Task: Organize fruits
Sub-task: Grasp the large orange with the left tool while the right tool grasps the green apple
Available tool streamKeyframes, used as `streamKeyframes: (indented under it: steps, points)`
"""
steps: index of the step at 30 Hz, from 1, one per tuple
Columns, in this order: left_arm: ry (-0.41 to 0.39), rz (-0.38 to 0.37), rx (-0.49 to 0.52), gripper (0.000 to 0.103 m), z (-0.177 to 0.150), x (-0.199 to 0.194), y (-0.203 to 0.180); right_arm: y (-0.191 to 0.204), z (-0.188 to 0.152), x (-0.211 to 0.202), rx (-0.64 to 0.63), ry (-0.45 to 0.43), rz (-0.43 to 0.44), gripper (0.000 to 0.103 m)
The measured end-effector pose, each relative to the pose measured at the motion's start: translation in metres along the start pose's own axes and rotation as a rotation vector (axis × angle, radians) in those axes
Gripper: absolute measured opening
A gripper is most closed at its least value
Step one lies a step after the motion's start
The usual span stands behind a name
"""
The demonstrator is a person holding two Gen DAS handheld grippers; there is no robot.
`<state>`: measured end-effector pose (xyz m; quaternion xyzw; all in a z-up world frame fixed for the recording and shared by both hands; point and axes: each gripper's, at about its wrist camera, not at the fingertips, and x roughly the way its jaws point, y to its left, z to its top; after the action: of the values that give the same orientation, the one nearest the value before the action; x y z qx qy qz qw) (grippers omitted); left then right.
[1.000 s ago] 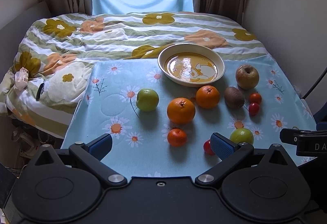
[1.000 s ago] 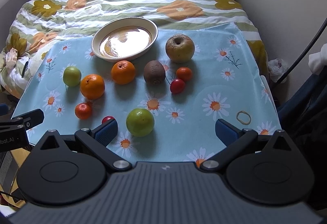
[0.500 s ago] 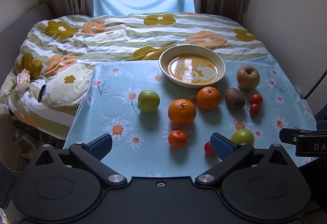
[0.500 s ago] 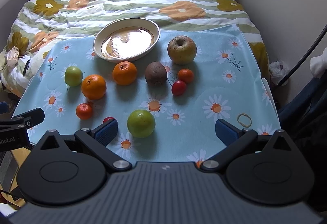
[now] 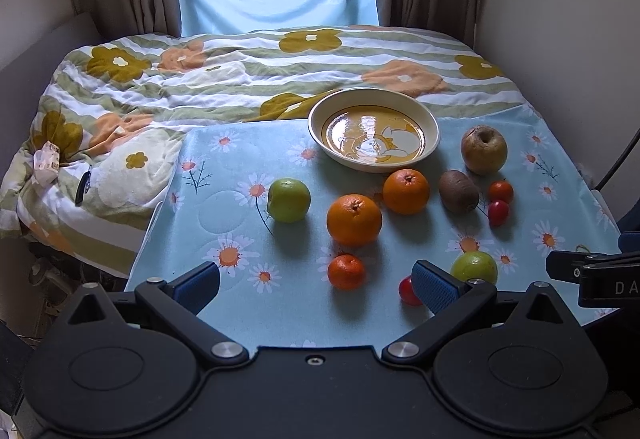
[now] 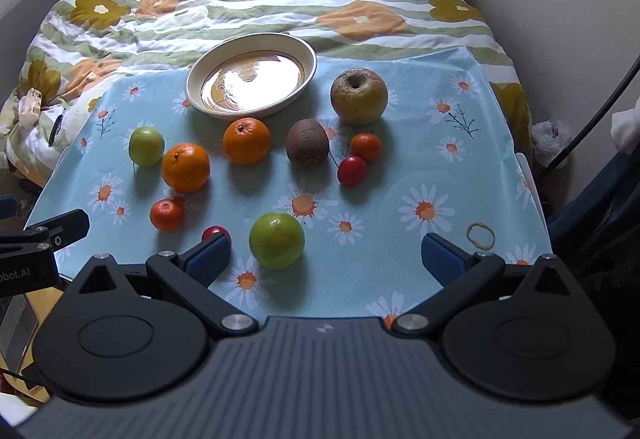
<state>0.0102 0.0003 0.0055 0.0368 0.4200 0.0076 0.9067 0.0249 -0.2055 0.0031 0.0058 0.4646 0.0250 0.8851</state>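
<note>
While both tools hang over the near edge of the daisy-print cloth [image 6: 440, 175], nothing is gripped: the left gripper [image 5: 316, 285] has its blue pads spread wide, and the right gripper [image 6: 326, 257] is spread just as wide, each one empty. Closest in, a glossy green apple [image 6: 276, 246] sits between the right gripper's fingers in that view, clear of both pads, with a small red tomato [image 6: 216, 233] just beside it, tucked behind the left pad. A rubber band [image 6: 481, 235] lies flat near the cloth's right edge. Moving up, there's a small mandarin [image 6: 166, 214], then a big bright orange [image 6: 185, 167] and a second green apple [image 6: 146, 146] off to the left. Middle row now: another orange [image 6: 246, 141], a fuzzy brown kiwi [image 6: 307, 143], and a red tomato [image 6: 352, 170] touching an orange-red one [image 6: 366, 147]. Further back, a wrinkled, browning yellow apple [image 6: 359, 96] stands beside the cream bowl [image 6: 308, 57], which holds no fruit. Beyond lies the flowered striped quilt [image 6: 240, 11].
</note>
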Motion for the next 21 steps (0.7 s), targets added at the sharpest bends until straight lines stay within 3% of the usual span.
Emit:
streamKeyframes:
  steps: [15, 21]
  points:
    - [-0.035, -0.048, 0.097, 0.103, 0.003, 0.051, -0.006, -0.005, -0.01, 0.047, -0.086, 0.045, 0.07, 0.103]
    - [-0.037, -0.054, 0.204, 0.103, 0.002, 0.086, -0.015, 0.001, -0.017, 0.068, -0.117, 0.049, 0.117, 0.103]
